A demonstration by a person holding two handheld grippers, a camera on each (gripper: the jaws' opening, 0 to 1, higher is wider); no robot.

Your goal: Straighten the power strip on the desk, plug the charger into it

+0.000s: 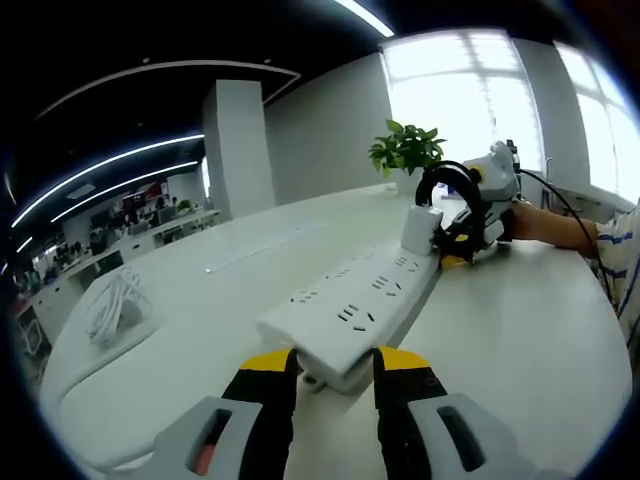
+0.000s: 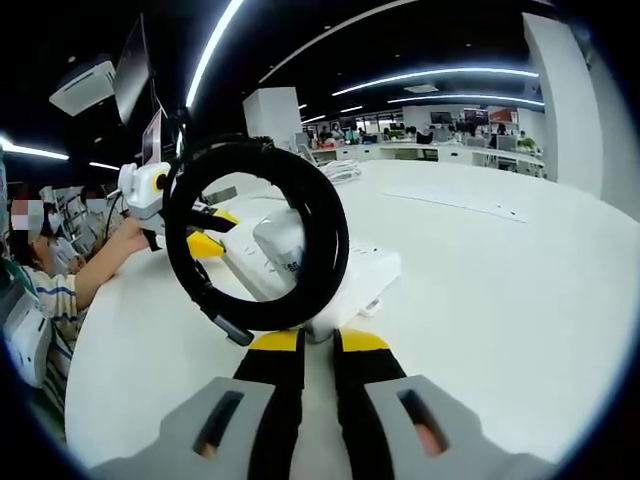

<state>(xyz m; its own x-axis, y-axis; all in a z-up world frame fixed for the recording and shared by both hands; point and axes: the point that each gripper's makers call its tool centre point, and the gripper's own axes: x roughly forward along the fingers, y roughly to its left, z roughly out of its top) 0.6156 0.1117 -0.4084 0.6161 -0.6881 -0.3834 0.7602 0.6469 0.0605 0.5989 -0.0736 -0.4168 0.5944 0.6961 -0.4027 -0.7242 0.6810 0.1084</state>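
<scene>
Two tools: left tool [image 1: 333, 362] clamps power strip [image 1: 355, 305]; right tool [image 2: 318, 342] grips charger [image 2: 283, 245].

From the left gripper view we look low along the desk [image 1: 520, 330], down the length of the strip [image 1: 355, 310], whose near end sits just past our own left gripper [image 1: 333, 368]. At the far end stand the charger [image 1: 421, 229] and the right gripper [image 1: 470, 215], facing us.

From the right gripper view we look the opposite way, very close: the coiled cable [image 2: 262, 240] looms just beyond the right gripper [image 2: 318, 345], with the strip [image 2: 345, 270] running away behind it to the left gripper [image 2: 165, 215].

We share the strip, the charger, the cable and the desk [image 2: 480, 290], seen from opposite ends.
</scene>
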